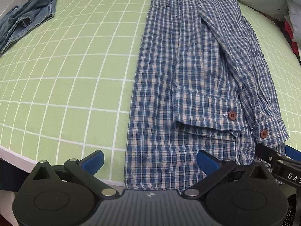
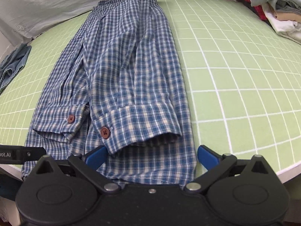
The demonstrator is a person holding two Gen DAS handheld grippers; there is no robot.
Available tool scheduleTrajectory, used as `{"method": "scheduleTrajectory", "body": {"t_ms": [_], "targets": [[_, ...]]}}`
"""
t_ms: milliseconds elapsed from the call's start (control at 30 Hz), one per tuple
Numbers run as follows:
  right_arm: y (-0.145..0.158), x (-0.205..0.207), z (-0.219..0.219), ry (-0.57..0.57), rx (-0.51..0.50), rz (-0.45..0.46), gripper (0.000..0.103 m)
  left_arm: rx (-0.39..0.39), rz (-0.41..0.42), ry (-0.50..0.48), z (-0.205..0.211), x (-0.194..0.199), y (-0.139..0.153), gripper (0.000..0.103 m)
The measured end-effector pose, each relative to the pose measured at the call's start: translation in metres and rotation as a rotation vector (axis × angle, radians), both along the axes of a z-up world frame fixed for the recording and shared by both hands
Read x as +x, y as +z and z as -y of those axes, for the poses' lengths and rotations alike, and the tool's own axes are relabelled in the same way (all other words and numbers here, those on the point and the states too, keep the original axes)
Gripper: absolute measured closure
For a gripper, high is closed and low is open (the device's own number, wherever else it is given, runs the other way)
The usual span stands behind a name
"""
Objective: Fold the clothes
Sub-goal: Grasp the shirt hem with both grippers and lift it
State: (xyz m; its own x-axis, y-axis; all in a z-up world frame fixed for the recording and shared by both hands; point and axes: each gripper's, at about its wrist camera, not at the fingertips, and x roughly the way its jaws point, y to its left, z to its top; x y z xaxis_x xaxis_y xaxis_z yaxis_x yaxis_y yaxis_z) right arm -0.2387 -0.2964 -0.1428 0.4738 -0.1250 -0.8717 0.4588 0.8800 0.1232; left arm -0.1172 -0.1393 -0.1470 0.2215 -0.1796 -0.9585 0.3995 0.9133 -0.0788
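The left gripper [image 1: 150, 162] hangs with its blue pads spread wide and nothing between them, above the near left hem of a blue plaid shirt [image 1: 169, 75]. The right gripper [image 2: 152, 157] is likewise released, its jaws wide over the shirt's near hem just below a buttoned cuff [image 2: 137, 124]. The shirt lies lengthwise on a green grid mat [image 1: 65, 75], both sleeves folded in. Crumpled denim [image 1: 24, 22] sits at the mat's far left; stacked clothes [image 2: 282, 13] at the far right.

Crinkled woven cotton shirt [image 1: 169, 75] (matt), faded denim [image 1: 24, 22]
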Motion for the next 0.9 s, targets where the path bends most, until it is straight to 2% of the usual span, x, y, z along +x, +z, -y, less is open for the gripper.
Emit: {"method": "scheduleTrajectory", "body": {"t_ms": [100, 200, 300, 400, 467, 500, 533, 567, 600, 633, 733, 900], "targets": [[-0.001, 0.000, -0.005, 0.019, -0.025, -0.013, 0.000, 0.006, -0.019, -0.002, 0.000, -0.002, -0.004, 0.000], [-0.004, 0.004, -0.013, 0.044, -0.077, -0.056, 0.000, 0.009, -0.006, -0.019, 0.003, -0.006, -0.005, 0.001], [-0.004, 0.005, -0.017, 0.024, -0.079, -0.068, 0.000, 0.026, 0.017, -0.034, 0.006, -0.011, -0.004, 0.005], [-0.003, 0.005, -0.018, 0.012, -0.067, -0.085, 0.000, 0.055, 0.056, -0.064, 0.011, -0.015, -0.001, 0.018], [-0.002, 0.005, -0.018, 0.031, -0.051, -0.090, 0.001, 0.040, 0.074, -0.086, 0.010, -0.018, 0.004, 0.037], [0.000, 0.005, -0.020, 0.048, -0.052, -0.084, 0.008, 0.034, 0.082, -0.102, 0.011, -0.019, 0.006, 0.044], [0.003, 0.005, -0.023, 0.068, -0.058, -0.070, 0.024, 0.025, 0.087, -0.111, 0.012, -0.020, 0.008, 0.059], [0.007, 0.005, -0.025, 0.090, -0.061, -0.049, 0.036, 0.013, 0.088, -0.111, 0.012, -0.020, 0.009, 0.081], [0.010, 0.005, -0.026, 0.114, -0.057, -0.030, 0.068, -0.011, 0.073, -0.106, 0.012, -0.018, 0.011, 0.095], [0.011, 0.005, -0.024, 0.125, -0.038, -0.026, 0.088, -0.048, 0.043, -0.095, 0.011, -0.016, 0.011, 0.101], [0.016, 0.005, -0.013, 0.119, 0.041, -0.009, 0.096, -0.121, 0.004, -0.059, 0.008, -0.007, 0.020, 0.101], [0.050, 0.008, 0.004, 0.076, 0.097, 0.094, 0.097, -0.234, 0.046, -0.041, 0.013, 0.006, 0.061, 0.101]]}}
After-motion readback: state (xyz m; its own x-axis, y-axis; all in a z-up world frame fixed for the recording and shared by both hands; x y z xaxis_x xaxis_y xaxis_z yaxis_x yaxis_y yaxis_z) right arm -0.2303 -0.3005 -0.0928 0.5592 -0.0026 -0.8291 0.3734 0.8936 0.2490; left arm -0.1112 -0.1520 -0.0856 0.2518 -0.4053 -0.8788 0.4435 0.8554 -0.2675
